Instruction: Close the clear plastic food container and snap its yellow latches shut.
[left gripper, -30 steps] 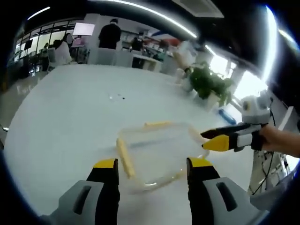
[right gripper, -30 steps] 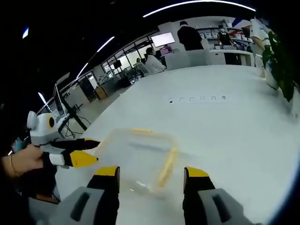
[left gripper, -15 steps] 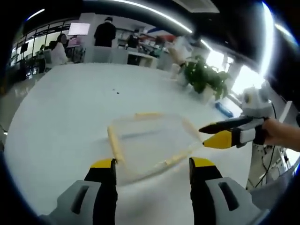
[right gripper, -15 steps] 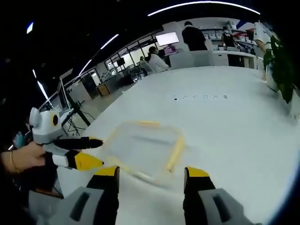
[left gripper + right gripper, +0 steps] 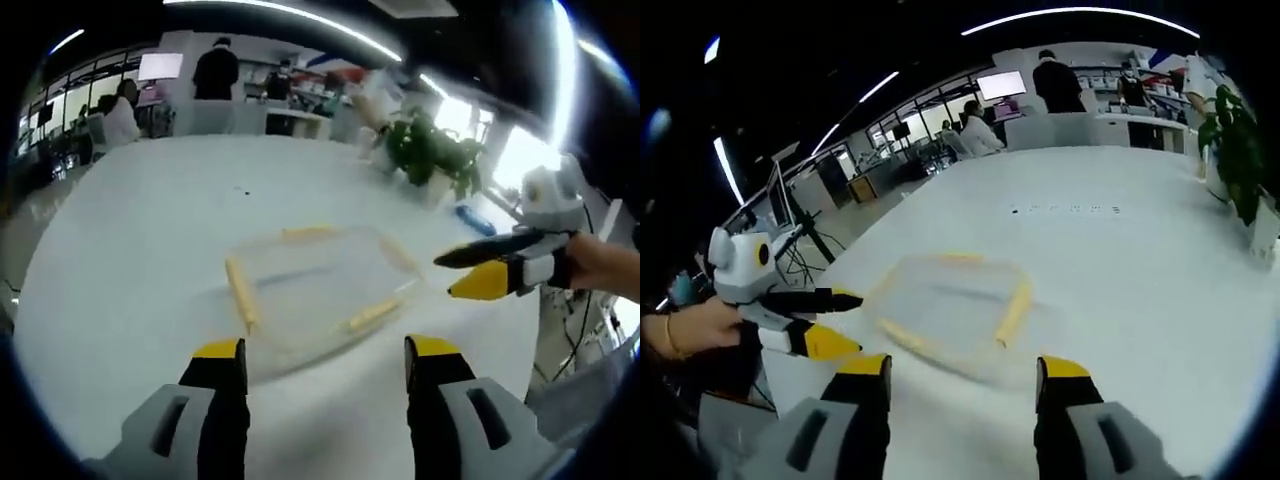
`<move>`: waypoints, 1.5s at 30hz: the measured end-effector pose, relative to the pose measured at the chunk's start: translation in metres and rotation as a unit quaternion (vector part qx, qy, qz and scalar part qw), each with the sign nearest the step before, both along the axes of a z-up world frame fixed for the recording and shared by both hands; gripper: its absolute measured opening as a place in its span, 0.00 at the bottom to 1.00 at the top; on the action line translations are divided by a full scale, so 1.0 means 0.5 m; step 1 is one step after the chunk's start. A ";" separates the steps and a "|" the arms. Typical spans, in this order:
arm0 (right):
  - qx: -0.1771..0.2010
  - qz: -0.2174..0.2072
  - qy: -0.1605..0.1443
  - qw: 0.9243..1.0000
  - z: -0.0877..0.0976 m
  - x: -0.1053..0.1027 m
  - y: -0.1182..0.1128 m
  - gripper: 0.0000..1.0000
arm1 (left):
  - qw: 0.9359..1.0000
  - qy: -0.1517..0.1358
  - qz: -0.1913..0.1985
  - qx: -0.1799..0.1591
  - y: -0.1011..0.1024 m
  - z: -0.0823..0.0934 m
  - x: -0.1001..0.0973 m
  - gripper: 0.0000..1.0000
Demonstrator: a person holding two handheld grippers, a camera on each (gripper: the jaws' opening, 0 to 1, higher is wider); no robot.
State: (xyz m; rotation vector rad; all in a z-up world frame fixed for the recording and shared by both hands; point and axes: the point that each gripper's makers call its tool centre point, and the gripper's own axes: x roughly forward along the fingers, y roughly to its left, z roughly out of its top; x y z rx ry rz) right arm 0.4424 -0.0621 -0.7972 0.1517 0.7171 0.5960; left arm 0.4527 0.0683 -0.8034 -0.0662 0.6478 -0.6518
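We see the container (image 5: 310,285) mid-frame on the table (image 5: 130,250); both grippers (image 5: 325,360) (image 5: 965,375) are released. Left gripper view alone shows a blue item (image 5: 473,220) right; no legible writing.

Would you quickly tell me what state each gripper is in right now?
Left gripper: open, holding nothing, short of the container.
Right gripper: open, holding nothing.

A broad white table (image 5: 120,260) carried the things. On it lay a clear container (image 5: 315,285) with yellow latches (image 5: 240,295) — lid seemingly on, though blur hid the seam. Farther off sat a few small dark specks (image 5: 1065,209) — too tiny to identify.
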 end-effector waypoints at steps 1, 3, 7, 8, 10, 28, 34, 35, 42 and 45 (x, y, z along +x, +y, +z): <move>0.002 -0.001 -0.002 1.000 0.004 -0.004 0.000 0.58 | 1.000 -0.006 -0.004 0.002 0.002 0.006 -0.003 0.61; 0.005 -0.002 -0.007 1.000 0.012 -0.011 0.003 0.59 | 1.000 -0.020 -0.012 0.008 0.009 0.020 -0.012 0.63; 0.004 0.006 -0.017 1.000 0.023 -0.031 0.011 0.62 | 0.999 -0.039 -0.014 0.009 0.029 0.045 -0.032 0.67; 0.002 0.009 -0.017 1.000 0.025 -0.037 0.012 0.62 | 0.999 -0.042 -0.013 0.007 0.034 0.049 -0.036 0.69; -0.004 0.015 -0.021 1.000 0.028 -0.051 0.013 0.64 | 0.999 -0.048 -0.009 0.003 0.044 0.059 -0.048 0.70; -0.006 0.024 -0.040 0.999 0.068 -0.155 0.006 0.73 | 0.996 -0.084 0.000 0.020 0.085 0.092 -0.127 0.85; 0.011 0.004 -0.036 0.999 0.064 -0.188 0.001 0.73 | 0.996 -0.086 0.001 0.013 0.086 0.096 -0.149 0.85; 0.013 0.003 -0.035 0.999 0.063 -0.193 0.001 0.73 | 0.996 -0.085 0.001 0.012 0.086 0.095 -0.152 0.86; 0.020 -0.008 -0.030 0.999 0.062 -0.212 -0.007 0.74 | 0.996 -0.081 0.021 0.006 0.109 0.094 -0.149 0.88; 0.021 -0.011 -0.031 0.999 0.064 -0.211 -0.009 0.74 | 0.996 -0.084 0.022 0.008 0.111 0.098 -0.149 0.88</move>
